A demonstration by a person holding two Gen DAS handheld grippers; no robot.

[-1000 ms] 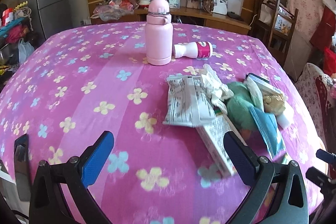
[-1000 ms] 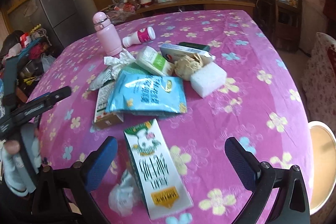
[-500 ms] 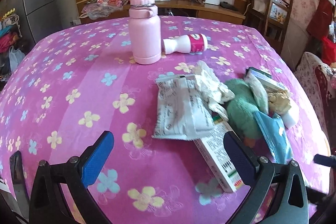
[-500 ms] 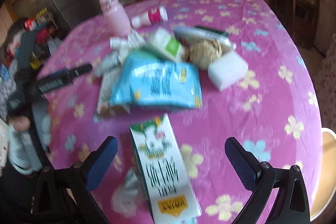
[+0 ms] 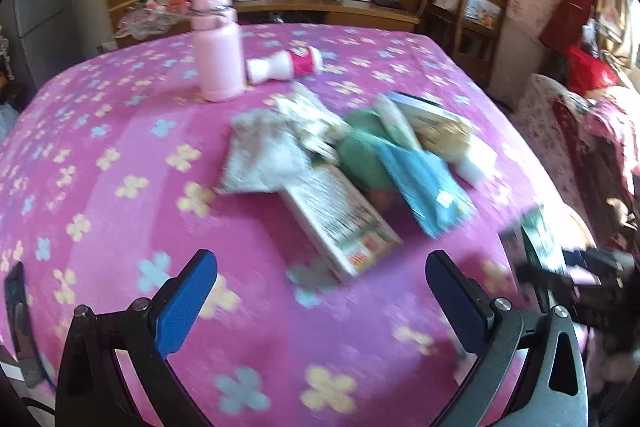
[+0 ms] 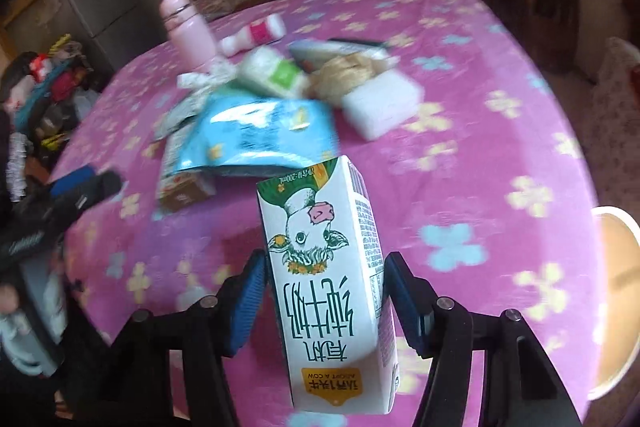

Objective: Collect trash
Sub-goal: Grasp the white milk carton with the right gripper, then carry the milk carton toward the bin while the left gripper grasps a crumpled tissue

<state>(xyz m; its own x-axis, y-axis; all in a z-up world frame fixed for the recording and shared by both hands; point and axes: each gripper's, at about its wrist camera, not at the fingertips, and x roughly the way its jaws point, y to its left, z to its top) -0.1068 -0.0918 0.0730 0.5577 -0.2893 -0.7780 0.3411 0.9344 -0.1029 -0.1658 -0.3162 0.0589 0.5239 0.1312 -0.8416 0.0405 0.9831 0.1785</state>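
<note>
The right gripper [image 6: 324, 291] fills the bottom centre of its view, its blue jaws closing on a white milk carton [image 6: 326, 287] printed with a cow; both pads sit against the carton's sides and it stands lifted off the cloth. Bare pink flowered table [image 6: 480, 187] stretches to the right of the carton as far as the rounded edge at the right of the frame, where a pale round stool [image 6: 616, 307] stands beyond it.

In the upper middle of that view lies the trash heap: a blue packet [image 6: 260, 135], a white sponge block [image 6: 380, 103], a crumpled brown wad [image 6: 344, 75] and a green-and-white pack [image 6: 276, 73]. Behind them a pink flask [image 6: 188, 27] stands upright with a small bottle [image 6: 256, 33] lying just beside it.

The left gripper [image 5: 320, 299] hangs at the bottom of its own view, jaws wide apart with nothing between them, over clear cloth. Ahead of it a flat box [image 5: 340, 223] lies nearest, touching a grey wrapper [image 5: 264, 159] on its upper left. The table's left half is free.
</note>
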